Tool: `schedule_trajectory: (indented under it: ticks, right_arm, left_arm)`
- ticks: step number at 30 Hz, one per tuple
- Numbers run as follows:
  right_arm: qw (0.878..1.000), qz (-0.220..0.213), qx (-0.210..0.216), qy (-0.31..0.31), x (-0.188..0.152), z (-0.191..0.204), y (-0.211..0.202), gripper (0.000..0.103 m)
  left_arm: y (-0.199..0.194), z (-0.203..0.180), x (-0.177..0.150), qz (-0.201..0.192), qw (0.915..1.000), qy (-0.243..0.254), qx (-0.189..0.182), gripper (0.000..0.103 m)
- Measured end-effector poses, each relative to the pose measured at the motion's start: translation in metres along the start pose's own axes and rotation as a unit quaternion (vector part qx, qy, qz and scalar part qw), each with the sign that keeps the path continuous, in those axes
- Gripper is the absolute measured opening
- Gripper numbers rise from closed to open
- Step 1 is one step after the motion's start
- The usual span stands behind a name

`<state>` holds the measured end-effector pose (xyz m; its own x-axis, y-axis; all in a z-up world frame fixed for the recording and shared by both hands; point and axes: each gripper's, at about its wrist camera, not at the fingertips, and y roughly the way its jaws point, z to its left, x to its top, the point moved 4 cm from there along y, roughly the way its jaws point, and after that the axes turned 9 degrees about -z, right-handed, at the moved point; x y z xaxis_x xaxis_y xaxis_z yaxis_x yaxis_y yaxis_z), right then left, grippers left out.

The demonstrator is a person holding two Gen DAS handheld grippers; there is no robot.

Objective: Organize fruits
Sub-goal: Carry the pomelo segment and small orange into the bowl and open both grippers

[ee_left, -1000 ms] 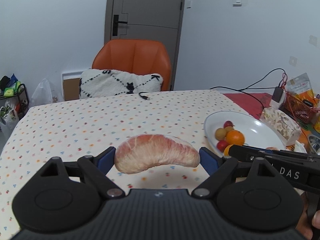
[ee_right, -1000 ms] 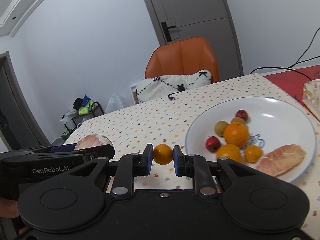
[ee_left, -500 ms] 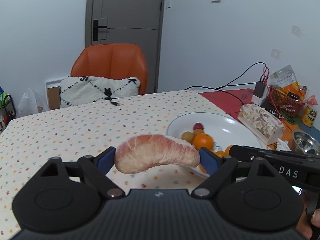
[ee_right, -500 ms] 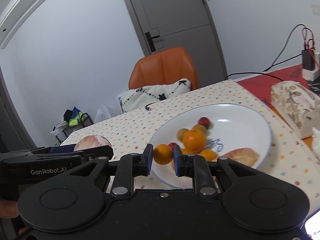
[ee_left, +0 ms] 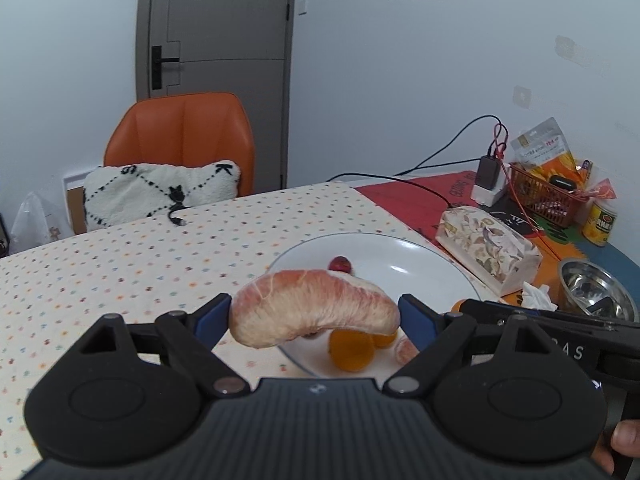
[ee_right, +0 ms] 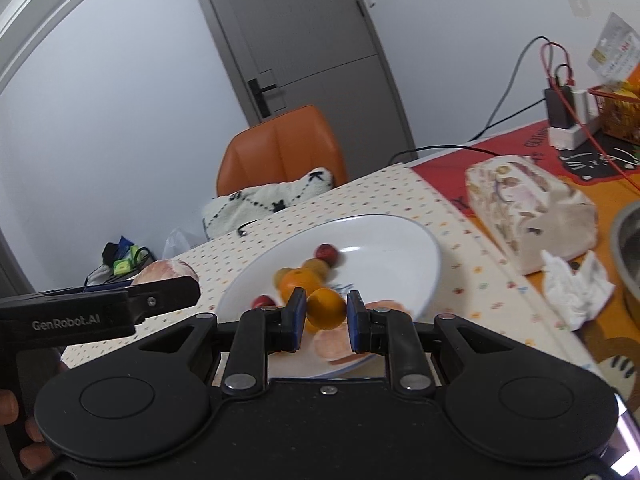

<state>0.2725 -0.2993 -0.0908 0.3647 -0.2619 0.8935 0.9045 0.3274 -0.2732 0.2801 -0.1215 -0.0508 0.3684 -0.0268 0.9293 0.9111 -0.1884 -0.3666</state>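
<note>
Left gripper [ee_left: 315, 316]: fingers pinch pomelo segment [ee_left: 314, 312], long axis crosswise. Right gripper [ee_right: 323, 316]: fingers pinch small orange [ee_right: 326, 308]. White plate [ee_right: 404, 240]: just beyond both.

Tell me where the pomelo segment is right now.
In the left wrist view, the pomelo segment sits low centre, clamped in the left gripper over the plate's near rim.

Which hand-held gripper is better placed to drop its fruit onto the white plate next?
Right, probably. The right hand-held gripper holds its small orange fruit over the white plate, while the pomelo segment sits near the rim.
</note>
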Motion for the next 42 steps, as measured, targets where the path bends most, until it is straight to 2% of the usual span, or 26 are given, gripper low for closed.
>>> schedule_trajectory:
  ticks: [13, 23, 29, 42]
  right_arm:
    - [1.000, -0.002, -0.025, 0.005, 0.008, -0.032, 0.019, 0.020]
    - [1.000, 0.002, -0.017, 0.020, 0.005, -0.041, 0.035, 0.020]
    - [1.000, -0.006, -0.013, 0.018, 0.007, -0.041, 0.029, 0.027]
    - [0.999, -0.011, -0.007, 0.044, 0.007, -0.047, 0.015, 0.027]
  left_arm:
    - [0.039, -0.026, 0.002, 0.016, 0.9994, 0.019, -0.021, 0.088]
    - [0.068, -0.034, 0.005, 0.029, 0.9990, 0.029, -0.015, 0.088]
    - [0.078, -0.038, 0.008, 0.029, 0.9988, 0.037, -0.017, 0.088]
    - [0.086, -0.052, 0.016, 0.031, 0.9981, 0.029, -0.044, 0.089]
